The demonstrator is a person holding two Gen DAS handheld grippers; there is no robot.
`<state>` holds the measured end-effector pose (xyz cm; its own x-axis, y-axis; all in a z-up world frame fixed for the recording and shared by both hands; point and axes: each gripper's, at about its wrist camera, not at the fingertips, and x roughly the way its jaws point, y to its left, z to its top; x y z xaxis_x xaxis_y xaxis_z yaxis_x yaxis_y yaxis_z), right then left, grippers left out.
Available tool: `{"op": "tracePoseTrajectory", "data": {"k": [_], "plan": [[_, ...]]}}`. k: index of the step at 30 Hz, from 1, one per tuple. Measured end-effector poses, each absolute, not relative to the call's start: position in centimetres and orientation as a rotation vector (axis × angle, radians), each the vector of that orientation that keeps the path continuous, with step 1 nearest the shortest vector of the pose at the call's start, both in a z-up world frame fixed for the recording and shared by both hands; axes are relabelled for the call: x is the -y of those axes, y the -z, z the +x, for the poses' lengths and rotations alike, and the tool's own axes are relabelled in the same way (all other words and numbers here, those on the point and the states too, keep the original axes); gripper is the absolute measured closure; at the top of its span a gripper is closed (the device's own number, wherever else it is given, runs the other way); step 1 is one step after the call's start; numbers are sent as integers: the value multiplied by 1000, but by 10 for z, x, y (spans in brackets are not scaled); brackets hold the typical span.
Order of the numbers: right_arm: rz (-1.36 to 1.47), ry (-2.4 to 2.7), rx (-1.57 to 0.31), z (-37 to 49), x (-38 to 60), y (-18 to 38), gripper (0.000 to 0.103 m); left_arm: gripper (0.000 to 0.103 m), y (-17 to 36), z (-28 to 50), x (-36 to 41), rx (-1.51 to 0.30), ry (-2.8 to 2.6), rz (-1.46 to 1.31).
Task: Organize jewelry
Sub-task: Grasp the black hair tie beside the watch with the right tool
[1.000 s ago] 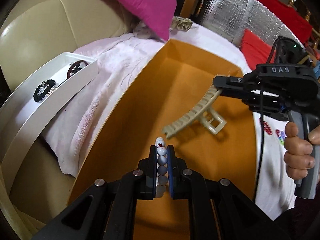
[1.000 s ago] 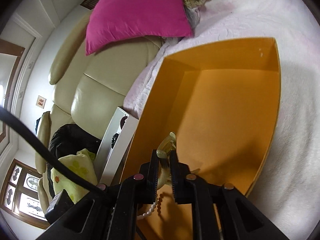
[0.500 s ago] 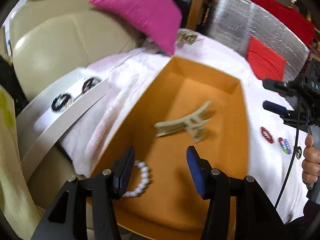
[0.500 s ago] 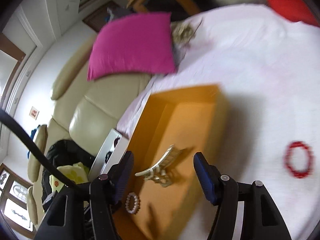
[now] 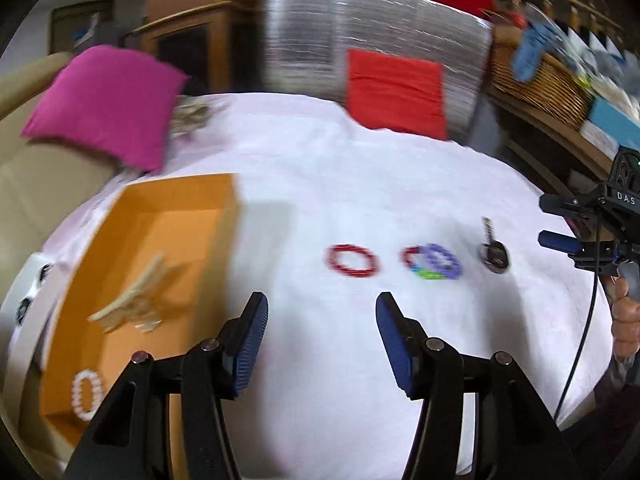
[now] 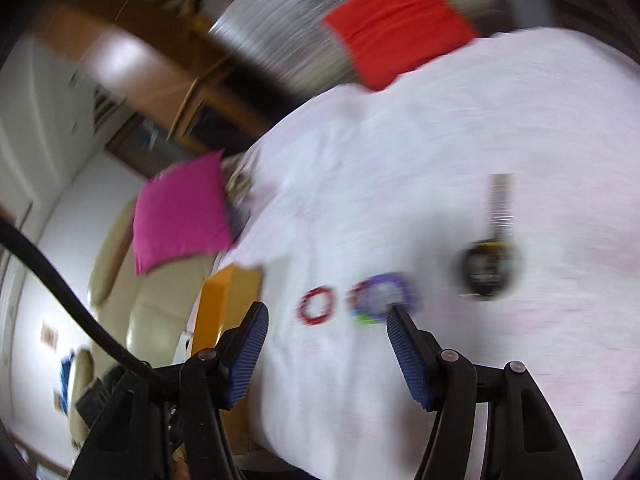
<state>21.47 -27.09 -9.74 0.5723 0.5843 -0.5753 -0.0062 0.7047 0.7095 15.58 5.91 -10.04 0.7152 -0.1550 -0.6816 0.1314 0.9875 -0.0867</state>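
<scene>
Both sets of tongs hang spread wide and empty above a surface draped in white cloth: the left tongs in the foreground of their own camera, the right tongs likewise, with the right-hand tool also visible at the far right edge of the left view. Nearest the left tongs, to their left, sits the orange box, which already holds a white bead bracelet at its near corner and, farther in, a beige claw hair clip; the sorted pieces lie there, it appears, because the box is the collecting place. Farther out from the box, to its right on the cloth, three items wait in a row: a red bead bracelet, then a linked cluster of purple, red and green rings, then a dark watch with its strap pointing away. Beyond the box rests a magenta pillow and, farther still, a red cushion. A second ago the left tongs pinched the white beads and the right tongs the clip over the box; half a second ago both had released. Now both cameras, blurred by motion, have swung right toward the unsorted row.
</scene>
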Motion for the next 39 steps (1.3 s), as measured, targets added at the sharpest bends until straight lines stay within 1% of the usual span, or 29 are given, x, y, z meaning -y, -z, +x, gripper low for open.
{"op": "tracePoseTrajectory", "data": {"k": [2, 4, 5, 7, 8, 9, 11, 12, 20, 24, 29, 31, 33, 34, 36, 39], "plan": [[788, -344, -912, 214, 303, 109, 37, 46, 106, 164, -41, -767, 190, -31], [839, -337, -913, 217, 328, 121, 41, 46, 115, 179, -19, -760, 228, -24], [876, -323, -927, 219, 339, 131, 44, 46, 119, 183, -13, -759, 243, -20], [936, -310, -970, 226, 354, 150, 55, 46, 125, 194, 4, -756, 292, -17], [943, -311, -985, 229, 356, 155, 63, 48, 128, 198, 10, -752, 318, -26], [943, -308, -1000, 233, 359, 159, 63, 55, 131, 202, 16, -749, 350, -42], [939, -307, -1007, 240, 358, 160, 63, 64, 136, 208, 25, -745, 411, -64], [929, -316, -1005, 244, 357, 160, 63, 67, 139, 211, 28, -751, 426, -69], [853, -282, -1078, 271, 337, 182, 63, 68, 150, 234, 33, -825, 404, -80], [803, -268, -1052, 278, 332, 180, 63, 68, 151, 239, 26, -841, 400, -115], [759, -250, -1072, 286, 322, 184, 63, 68, 152, 239, 27, -849, 403, -111], [731, -240, -1083, 287, 318, 187, 68, 68, 152, 240, 26, -850, 401, -105], [707, -246, -1109, 286, 312, 189, 84, 68, 153, 240, 25, -851, 399, -105], [693, -257, -1124, 284, 308, 190, 89, 68, 153, 241, 24, -852, 396, -106], [673, -297, -1133, 278, 301, 186, 93, 68, 154, 241, 22, -855, 385, -107], [781, -437, -1089, 267, 302, 177, 94, 68, 156, 242, 19, -859, 377, -119]]}}
